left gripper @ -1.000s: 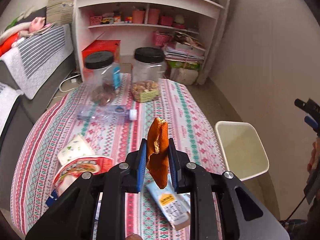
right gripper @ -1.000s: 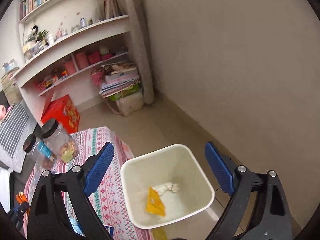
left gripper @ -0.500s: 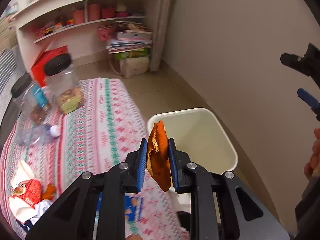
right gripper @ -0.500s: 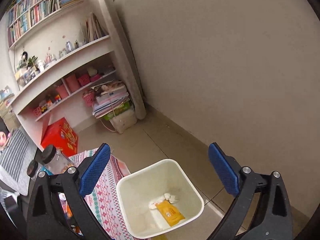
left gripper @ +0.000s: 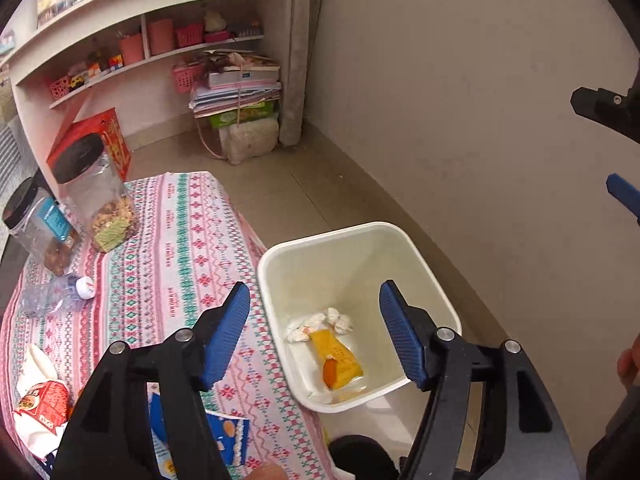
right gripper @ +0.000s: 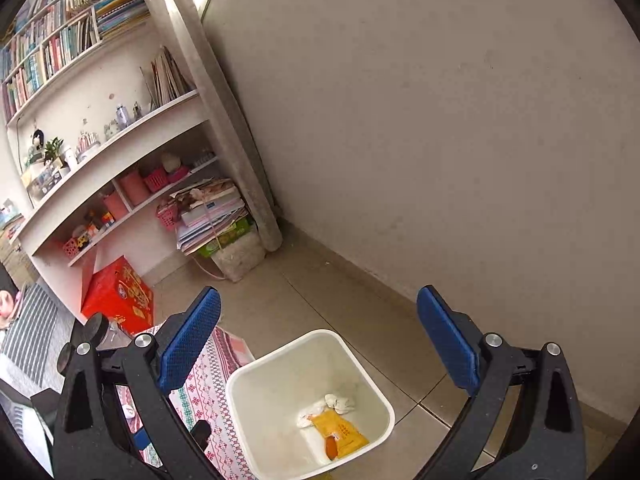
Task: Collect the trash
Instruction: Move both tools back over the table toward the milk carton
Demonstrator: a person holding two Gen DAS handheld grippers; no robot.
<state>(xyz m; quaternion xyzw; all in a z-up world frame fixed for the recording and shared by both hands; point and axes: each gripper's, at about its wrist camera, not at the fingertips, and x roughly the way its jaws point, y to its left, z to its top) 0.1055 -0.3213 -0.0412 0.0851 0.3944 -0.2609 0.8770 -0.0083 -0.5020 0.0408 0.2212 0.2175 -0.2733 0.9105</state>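
Note:
A white bin (left gripper: 420, 256) (right gripper: 240, 384) stands on the floor beside the table. At its bottom lie an orange peel (left gripper: 330, 368) (right gripper: 331, 448), a yellow wrapper (left gripper: 338, 354) (right gripper: 344, 430) and crumpled white tissue (left gripper: 320, 322) (right gripper: 336, 404). My left gripper (left gripper: 314, 330) hovers above the bin, its jaws opening with nothing between them. My right gripper (right gripper: 318, 344) hangs open and empty above the bin too; its blue pad (left gripper: 624, 196) shows at the right edge of the left wrist view.
The patterned tablecloth (left gripper: 188, 248) bears two black-lidded jars (left gripper: 96, 196), a lying plastic bottle (left gripper: 56, 296), a red and white wrapper (left gripper: 40, 404) and a blue packet (left gripper: 232, 436). Shelves (right gripper: 120, 152), a paper stack (left gripper: 236, 88) and a red box (right gripper: 120, 292) stand behind. A hand (left gripper: 628, 360) shows at right.
My left gripper swung right from over the table to over the bin, then let go of the orange peel, which now lies in the bin. The right gripper rolled slightly.

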